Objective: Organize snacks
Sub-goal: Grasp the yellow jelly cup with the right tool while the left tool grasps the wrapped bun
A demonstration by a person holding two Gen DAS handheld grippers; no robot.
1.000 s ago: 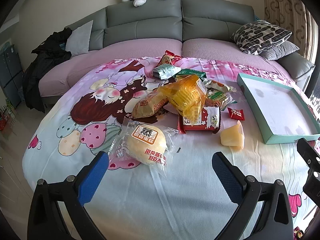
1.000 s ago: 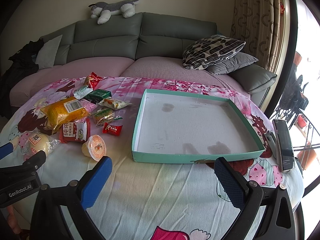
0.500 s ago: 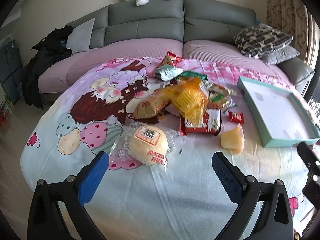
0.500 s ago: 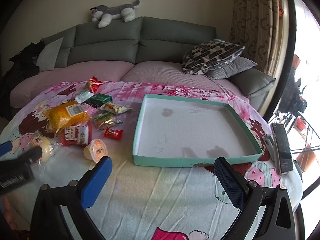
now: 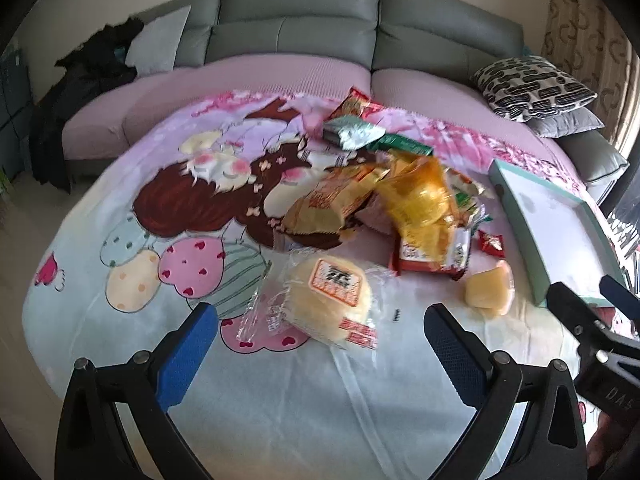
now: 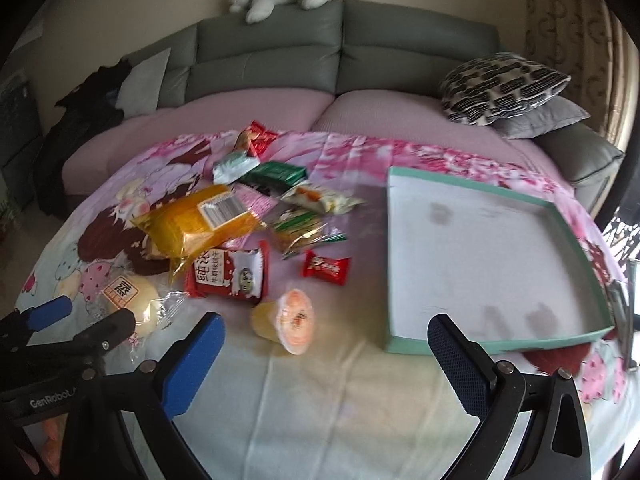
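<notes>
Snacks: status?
Left hand-held gripper open, over the wrapped bun. Right hand-held gripper open, empty. Tray empty; snacks loose. Nothing in the way.

The tray (image 6: 576, 226) was teal-rimmed and white inside, the sheet (image 5: 168, 216) cartoon-printed, the pillow (image 6: 502, 88) black-and-white patterned.

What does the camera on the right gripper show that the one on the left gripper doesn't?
Only the right wrist view shows the whole teal tray, all four walls, nothing in it, and the jelly cup showing its printed lid.

Only the left wrist view shows the brown bread packet beside the yellow bag, and the wrapped bun in full between the open left gripper.

Both show the snack pile, the grey sofa, the patterned pillow and the open right gripper.
</notes>
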